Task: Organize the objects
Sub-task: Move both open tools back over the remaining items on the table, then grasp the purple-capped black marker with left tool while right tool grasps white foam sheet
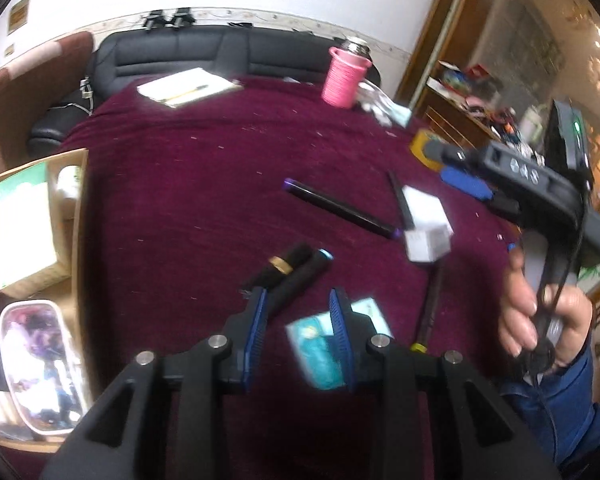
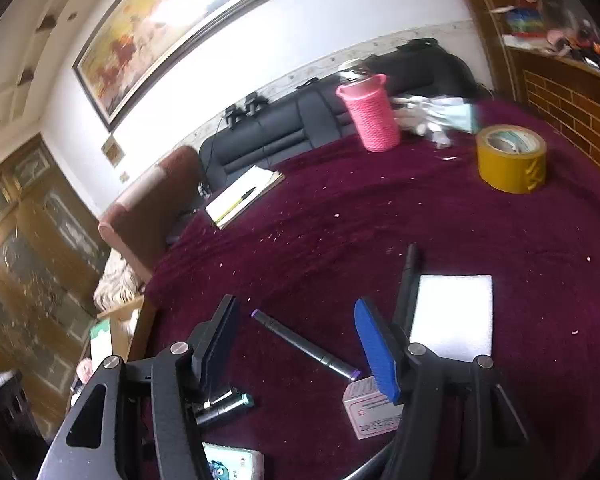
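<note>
On the maroon tablecloth lie a black marker with purple ends, two short black tubes, a teal card pack, small white boxes and a thin black pen. My left gripper is open and empty, above the tubes and the card pack. My right gripper is open and empty above the marker; it also shows in the left wrist view, held by a hand.
A pink woven cup, a yellow tape roll, a notepad with a pen and a white pad lie on the table. A wooden tray with boxes stands at the left edge. A black sofa is behind.
</note>
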Demonstrator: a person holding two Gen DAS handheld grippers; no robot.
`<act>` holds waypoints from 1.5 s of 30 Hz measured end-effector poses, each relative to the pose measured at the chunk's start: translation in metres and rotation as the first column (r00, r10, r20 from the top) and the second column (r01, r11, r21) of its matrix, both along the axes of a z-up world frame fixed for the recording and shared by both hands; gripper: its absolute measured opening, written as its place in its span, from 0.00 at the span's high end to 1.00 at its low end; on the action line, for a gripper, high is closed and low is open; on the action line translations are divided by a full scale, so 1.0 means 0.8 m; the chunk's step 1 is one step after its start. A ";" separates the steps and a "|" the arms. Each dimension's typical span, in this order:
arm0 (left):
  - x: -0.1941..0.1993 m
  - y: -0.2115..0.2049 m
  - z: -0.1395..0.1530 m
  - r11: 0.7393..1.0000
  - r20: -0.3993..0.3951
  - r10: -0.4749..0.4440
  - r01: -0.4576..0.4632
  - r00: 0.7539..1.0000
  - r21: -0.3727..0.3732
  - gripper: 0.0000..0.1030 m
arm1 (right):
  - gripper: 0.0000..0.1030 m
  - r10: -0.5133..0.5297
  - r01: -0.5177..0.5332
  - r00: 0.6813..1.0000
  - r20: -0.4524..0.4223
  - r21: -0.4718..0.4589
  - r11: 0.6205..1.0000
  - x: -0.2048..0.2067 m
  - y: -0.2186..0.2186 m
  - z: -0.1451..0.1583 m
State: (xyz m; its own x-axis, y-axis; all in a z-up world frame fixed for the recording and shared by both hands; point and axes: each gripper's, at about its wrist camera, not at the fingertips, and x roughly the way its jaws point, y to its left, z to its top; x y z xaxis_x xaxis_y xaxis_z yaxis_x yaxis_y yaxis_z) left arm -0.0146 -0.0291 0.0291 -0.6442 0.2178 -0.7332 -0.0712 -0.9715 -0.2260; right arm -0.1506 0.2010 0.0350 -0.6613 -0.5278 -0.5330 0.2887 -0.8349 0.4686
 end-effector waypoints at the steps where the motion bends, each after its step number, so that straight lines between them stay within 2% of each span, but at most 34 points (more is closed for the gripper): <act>1: 0.001 0.005 -0.002 1.000 0.006 -0.006 0.006 1.000 -0.003 0.68 | 0.33 -0.002 0.002 1.000 0.005 -0.010 1.000 0.001 0.002 0.000; 4: 0.002 0.014 -0.006 1.000 0.021 -0.016 0.016 1.000 -0.001 0.67 | 0.29 -0.015 0.015 1.000 0.019 -0.035 0.999 0.003 0.010 0.000; 16: 0.002 0.033 -0.015 0.999 0.062 -0.034 0.033 0.998 0.019 0.66 | 0.29 -0.046 0.046 0.999 0.022 -0.008 0.999 -0.002 0.017 -0.001; 23: -0.019 0.017 -0.025 0.997 0.103 -0.016 0.008 0.995 0.078 0.66 | 0.29 -0.074 0.075 0.992 0.100 -0.006 0.997 -0.023 0.034 -0.015; 30: -0.072 0.015 -0.027 0.990 0.159 -0.008 -0.015 0.987 0.142 0.66 | 0.29 -0.128 0.146 0.972 0.195 -0.078 0.986 -0.038 0.071 -0.029; 33: -0.108 0.026 -0.029 0.990 0.189 -0.007 -0.019 0.982 0.136 0.66 | 0.29 -0.150 0.176 0.964 0.218 -0.106 0.979 -0.041 0.086 -0.031; 35: -0.132 0.033 -0.033 0.981 0.215 -0.020 -0.023 0.976 0.194 0.67 | 0.29 -0.167 0.196 0.961 0.221 -0.119 0.973 -0.042 0.095 -0.029; 38: -0.168 0.046 -0.044 0.951 0.272 -0.021 -0.064 0.962 0.302 0.68 | 0.29 -0.180 0.210 0.959 0.220 -0.123 0.970 -0.044 0.102 -0.026; 41: -0.193 0.060 -0.056 0.957 0.298 0.015 -0.100 0.954 0.271 0.68 | 0.29 -0.187 0.216 0.957 0.222 -0.113 0.970 -0.046 0.103 -0.025; 45: -0.214 0.071 -0.077 0.952 0.349 0.057 -0.156 0.936 0.263 0.68 | 0.29 -0.204 0.227 0.950 0.237 -0.071 0.971 -0.048 0.103 -0.026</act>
